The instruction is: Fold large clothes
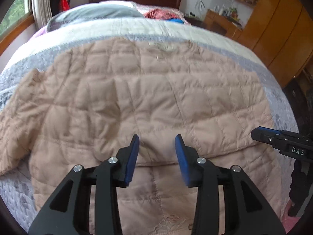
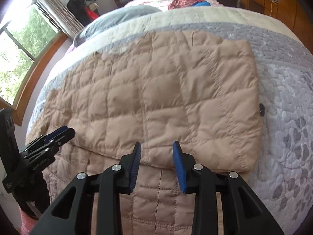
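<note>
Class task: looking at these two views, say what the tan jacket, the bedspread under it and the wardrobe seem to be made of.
Tan jacket: looks like smooth synthetic shell with padding, judging by its puffy stitched squares. Bedspread: seemingly quilted grey fabric, matte, with a stitched leaf pattern. Wardrobe: apparently varnished wood, orange-brown and glossy.

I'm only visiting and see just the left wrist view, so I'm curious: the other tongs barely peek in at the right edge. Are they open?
Observer: Yes. The right tongs stand open with nothing gripped, pointing down at the coat's folded edge.
Operator: Is anything lying past the coat's right side?
Observer: A small dark thing lies on the bedspread right against that side. It is too small to tell what it is.
</note>
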